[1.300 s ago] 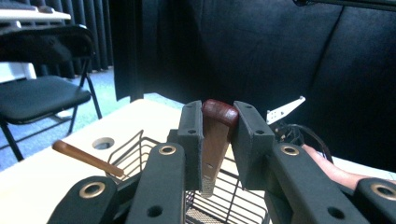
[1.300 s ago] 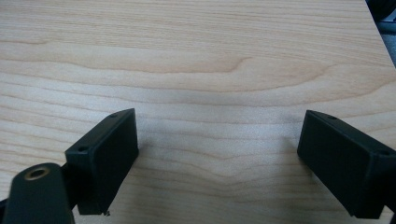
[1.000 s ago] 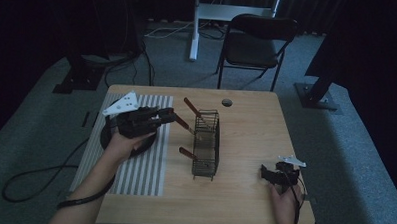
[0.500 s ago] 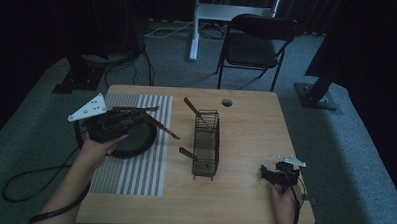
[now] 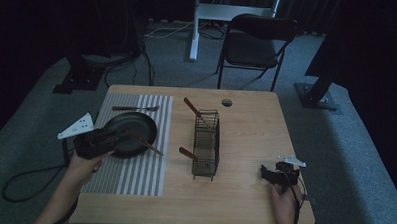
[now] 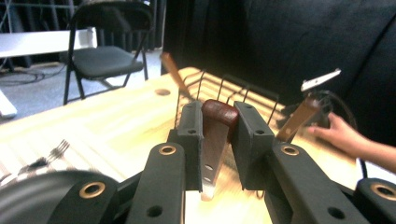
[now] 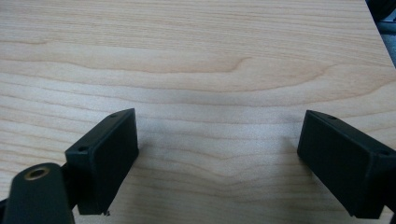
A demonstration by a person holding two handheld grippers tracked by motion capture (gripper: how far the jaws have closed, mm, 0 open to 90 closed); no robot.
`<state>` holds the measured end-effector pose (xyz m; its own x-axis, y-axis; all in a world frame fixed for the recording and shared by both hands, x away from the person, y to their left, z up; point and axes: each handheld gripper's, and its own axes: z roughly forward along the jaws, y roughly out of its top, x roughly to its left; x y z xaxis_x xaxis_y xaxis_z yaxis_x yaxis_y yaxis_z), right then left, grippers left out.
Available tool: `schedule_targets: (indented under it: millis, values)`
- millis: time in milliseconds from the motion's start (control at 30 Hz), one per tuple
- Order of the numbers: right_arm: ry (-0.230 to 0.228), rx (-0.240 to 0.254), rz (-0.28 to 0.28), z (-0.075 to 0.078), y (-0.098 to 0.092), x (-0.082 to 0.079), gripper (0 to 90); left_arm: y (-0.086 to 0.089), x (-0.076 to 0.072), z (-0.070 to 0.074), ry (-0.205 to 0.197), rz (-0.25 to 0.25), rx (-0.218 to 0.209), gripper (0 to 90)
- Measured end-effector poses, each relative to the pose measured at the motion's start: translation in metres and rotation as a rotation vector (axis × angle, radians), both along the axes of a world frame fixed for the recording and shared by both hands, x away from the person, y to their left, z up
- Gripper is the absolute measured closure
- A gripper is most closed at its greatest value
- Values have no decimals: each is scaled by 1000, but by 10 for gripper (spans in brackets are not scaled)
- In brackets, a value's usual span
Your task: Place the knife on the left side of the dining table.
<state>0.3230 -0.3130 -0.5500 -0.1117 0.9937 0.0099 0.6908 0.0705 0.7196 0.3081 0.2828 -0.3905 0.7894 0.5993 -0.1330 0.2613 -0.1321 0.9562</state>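
At the far left I have my left gripper (image 5: 96,142) clamped on a knife (image 6: 215,140) with a glossy reddish-brown handle, its blade lying across the round, dark, matte plate (image 5: 136,125). The plate sits on a grey-and-white striped mat (image 5: 134,175), with a fork (image 5: 135,108) beyond it. In the middle stands a black wire rack (image 5: 206,145), and two brown-handled utensils (image 5: 192,107) poke out of it. On the right, my right gripper (image 7: 217,163) rests with its jaws spread wide over bare, pale wood-grain table (image 7: 210,60). Behind the table, a black folding chair (image 5: 256,41) stands on grey carpet in a dim room.
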Motion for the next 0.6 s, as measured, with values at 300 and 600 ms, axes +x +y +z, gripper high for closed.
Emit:
schedule_targets:
  millis: [300,600]
  values:
    - [0,0,0,0,0,0,113,16,-13,-26,51,13,1,753]
    - [0,0,0,0,0,0,114,29,-18,-49,102,42,-55,752]
